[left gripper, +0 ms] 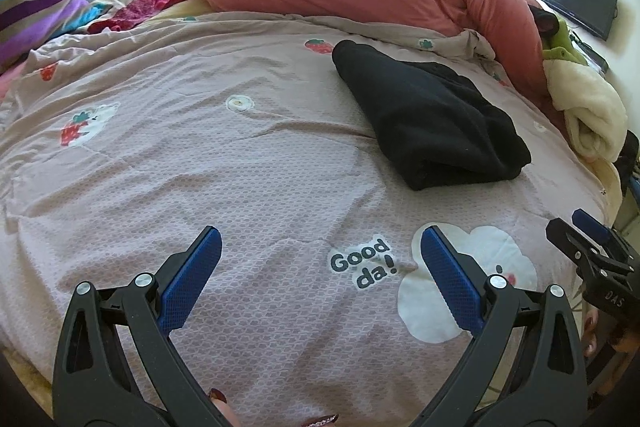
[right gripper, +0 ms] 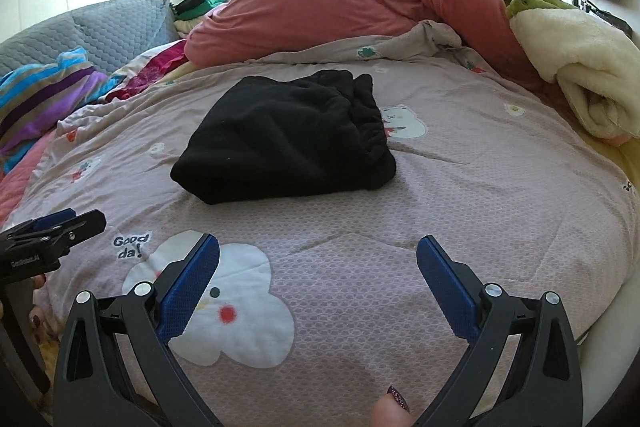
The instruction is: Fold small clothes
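On the bedspread, folded black garment, both grippers' fingers spread, empty

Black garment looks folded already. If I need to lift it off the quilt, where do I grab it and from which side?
Probably take the black garment at its thick folded near edge, coming in low from the near side with the open right tool. That edge is rounded and stands proud of the quilt; the far-right side is a bunched, gathered band that might slip apart.

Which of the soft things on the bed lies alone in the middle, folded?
The black garment. It sits folded on the printed cover; the pink duvet and cream blanket are bunched at the edges.
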The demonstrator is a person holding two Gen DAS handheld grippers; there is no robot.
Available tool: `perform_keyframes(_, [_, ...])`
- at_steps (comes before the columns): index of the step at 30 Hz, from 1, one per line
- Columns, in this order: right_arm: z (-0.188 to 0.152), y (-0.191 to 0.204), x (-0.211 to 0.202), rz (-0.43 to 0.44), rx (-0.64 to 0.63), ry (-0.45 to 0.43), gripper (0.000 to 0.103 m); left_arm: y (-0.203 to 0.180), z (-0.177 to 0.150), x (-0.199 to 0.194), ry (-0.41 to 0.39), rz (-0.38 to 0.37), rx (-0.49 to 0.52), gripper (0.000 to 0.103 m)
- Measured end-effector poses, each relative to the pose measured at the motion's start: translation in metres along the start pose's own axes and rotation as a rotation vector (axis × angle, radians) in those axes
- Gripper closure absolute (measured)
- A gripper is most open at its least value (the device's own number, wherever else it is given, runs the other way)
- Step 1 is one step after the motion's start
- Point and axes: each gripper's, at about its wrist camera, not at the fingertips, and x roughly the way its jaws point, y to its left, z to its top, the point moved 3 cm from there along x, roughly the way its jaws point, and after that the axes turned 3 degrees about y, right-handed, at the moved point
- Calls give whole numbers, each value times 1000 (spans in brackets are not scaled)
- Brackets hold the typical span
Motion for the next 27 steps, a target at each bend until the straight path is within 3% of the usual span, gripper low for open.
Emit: perform_keyframes(27, [0, 6, -3, 0, -20, 8, 5, 4, 2, -5, -5, 12, -5, 10])
